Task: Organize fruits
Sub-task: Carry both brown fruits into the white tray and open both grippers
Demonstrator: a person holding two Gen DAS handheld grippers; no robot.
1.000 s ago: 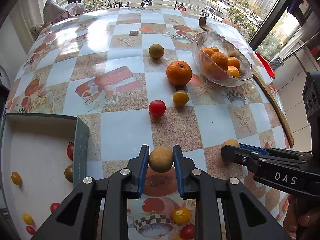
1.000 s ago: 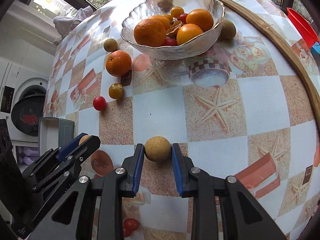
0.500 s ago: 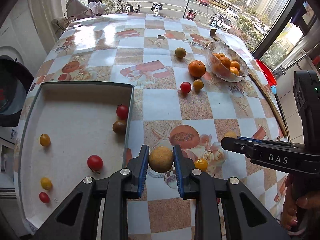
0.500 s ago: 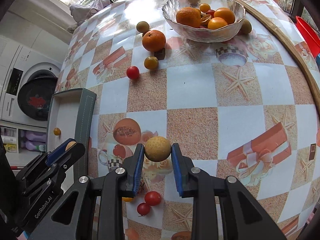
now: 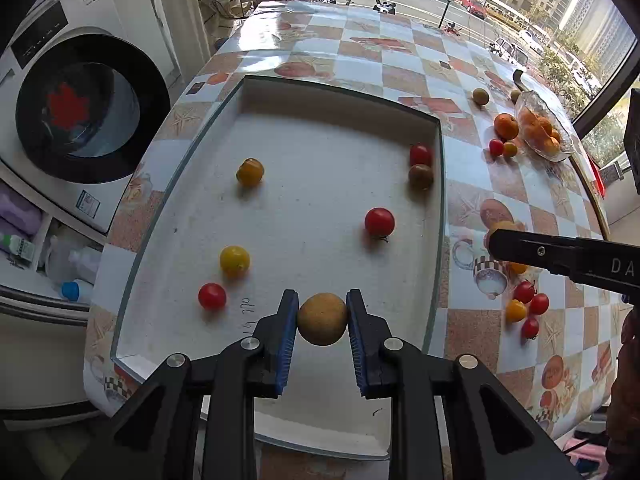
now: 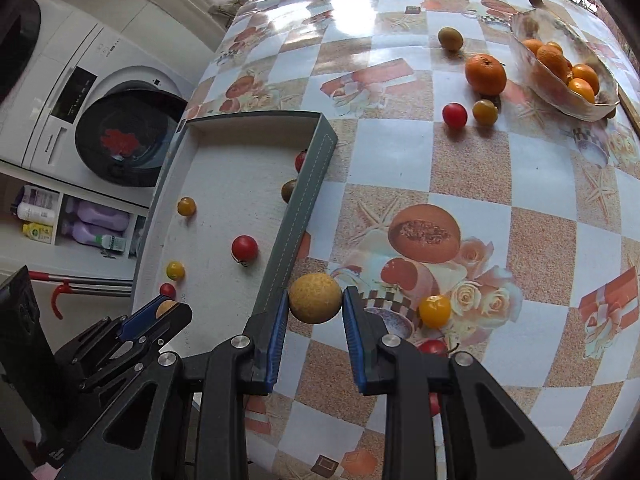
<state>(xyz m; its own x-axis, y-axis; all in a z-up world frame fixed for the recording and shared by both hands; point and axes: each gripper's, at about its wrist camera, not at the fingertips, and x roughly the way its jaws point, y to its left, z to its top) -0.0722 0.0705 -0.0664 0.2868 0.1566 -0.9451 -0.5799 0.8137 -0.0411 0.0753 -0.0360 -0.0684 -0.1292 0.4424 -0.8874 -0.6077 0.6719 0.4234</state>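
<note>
My left gripper [image 5: 322,318] is shut on a tan round fruit [image 5: 322,319] and holds it above the near end of a shallow grey-rimmed tray [image 5: 439,240]. The tray holds several cherry tomatoes, red [image 5: 379,221] and yellow [image 5: 235,260]. My right gripper [image 6: 315,299] is shut on a second tan round fruit [image 6: 315,298], held above the table beside the tray's right rim [image 6: 298,216]. The right gripper shows in the left wrist view [image 5: 496,242], and the left gripper in the right wrist view [image 6: 166,312].
A glass bowl [image 6: 560,98] of oranges stands at the far right. A loose orange [image 6: 485,73], a kiwi [image 6: 450,38] and small tomatoes [image 6: 455,115] lie near it. More small tomatoes [image 5: 528,304] lie right of the tray. A washing machine [image 5: 80,112] stands left of the table.
Both grippers have pulled back and swung left with their fruits. The left gripper has gone from above the table to above the tray; the right gripper now sits by the tray's rim.
</note>
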